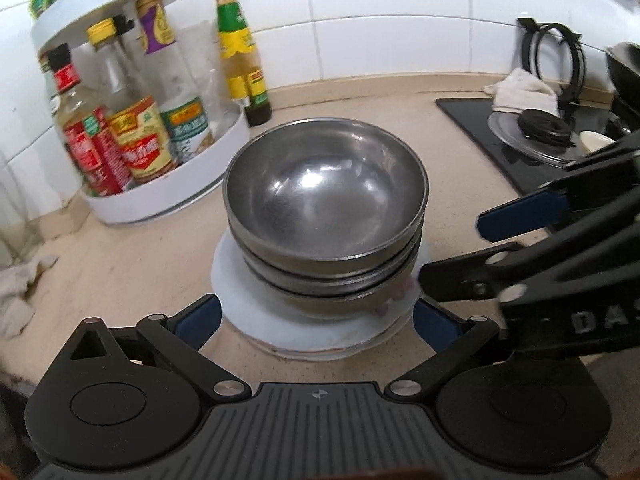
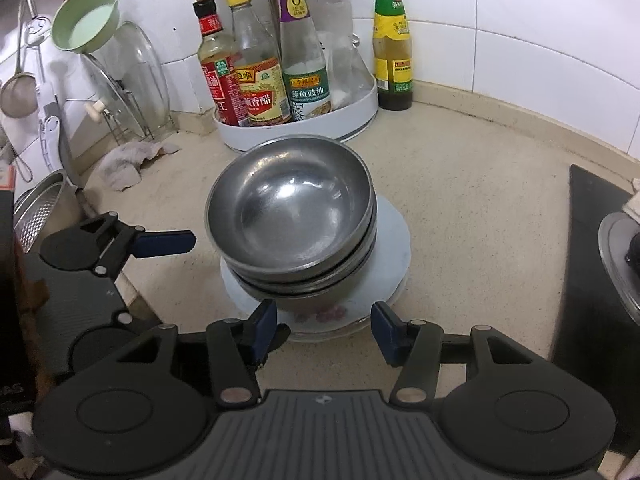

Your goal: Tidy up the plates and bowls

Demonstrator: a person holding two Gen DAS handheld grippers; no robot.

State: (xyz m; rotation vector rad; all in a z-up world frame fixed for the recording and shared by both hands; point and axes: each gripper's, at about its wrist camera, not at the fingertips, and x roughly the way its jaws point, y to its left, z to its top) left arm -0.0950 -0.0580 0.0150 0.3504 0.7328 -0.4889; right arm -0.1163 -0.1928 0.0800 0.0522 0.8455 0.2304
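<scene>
Steel bowls (image 1: 326, 200) nested in a stack on white plates (image 1: 248, 300), mid-counter (image 1: 120, 264). Sauce rack (image 1: 168, 184) at ten o'clock from stack, lone bottle (image 1: 240, 56) at eleven, stove (image 1: 500, 136) at two. Left gripper (image 1: 316, 320) spread wide at plate rim, gripping nothing. Right gripper (image 2: 324, 330) part open, empty, at six o'clock of plates.

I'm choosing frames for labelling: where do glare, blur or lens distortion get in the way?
Left wrist view: fisheye bends the wall tiles, glare spots the top metal bowl, bottles on the white rack look smeared. Right wrist view: sharper labels, same bowl glare, edges curve and darken.
</scene>
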